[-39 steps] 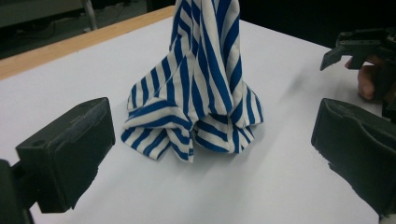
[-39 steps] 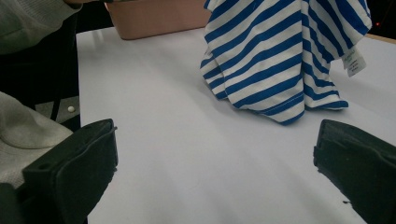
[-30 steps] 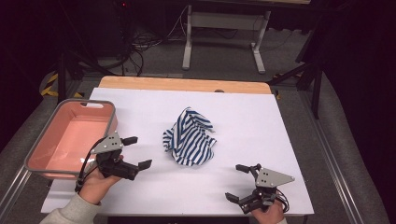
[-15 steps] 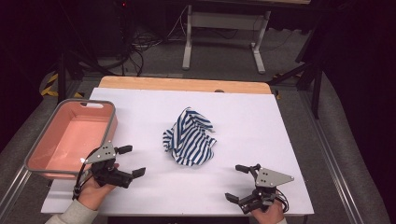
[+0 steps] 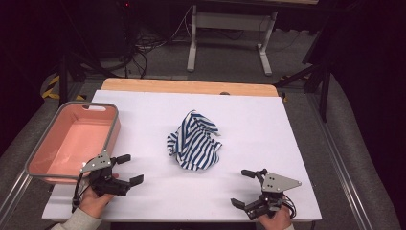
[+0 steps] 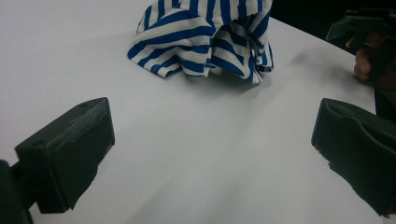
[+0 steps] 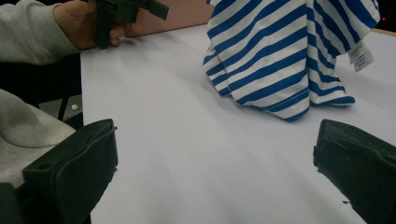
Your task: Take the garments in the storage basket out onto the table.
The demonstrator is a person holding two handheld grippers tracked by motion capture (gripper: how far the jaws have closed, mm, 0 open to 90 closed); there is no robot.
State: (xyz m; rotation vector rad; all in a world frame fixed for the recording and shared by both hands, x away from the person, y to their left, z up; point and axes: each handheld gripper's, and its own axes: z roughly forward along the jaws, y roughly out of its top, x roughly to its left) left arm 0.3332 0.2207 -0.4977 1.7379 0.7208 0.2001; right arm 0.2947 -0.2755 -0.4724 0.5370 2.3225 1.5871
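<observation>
While the striped cloth lies bunched mid-desk, I hold the left claw and right claw spread wide, both empty, near it.

No legible text; garment tag unreadable.

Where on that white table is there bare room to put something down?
The white table is bare right of the crumpled blue-and-white striped cloth, along the far wooden edge, and in front between the open left gripper and open right gripper. The pink plastic bin crowds the left side.
</observation>
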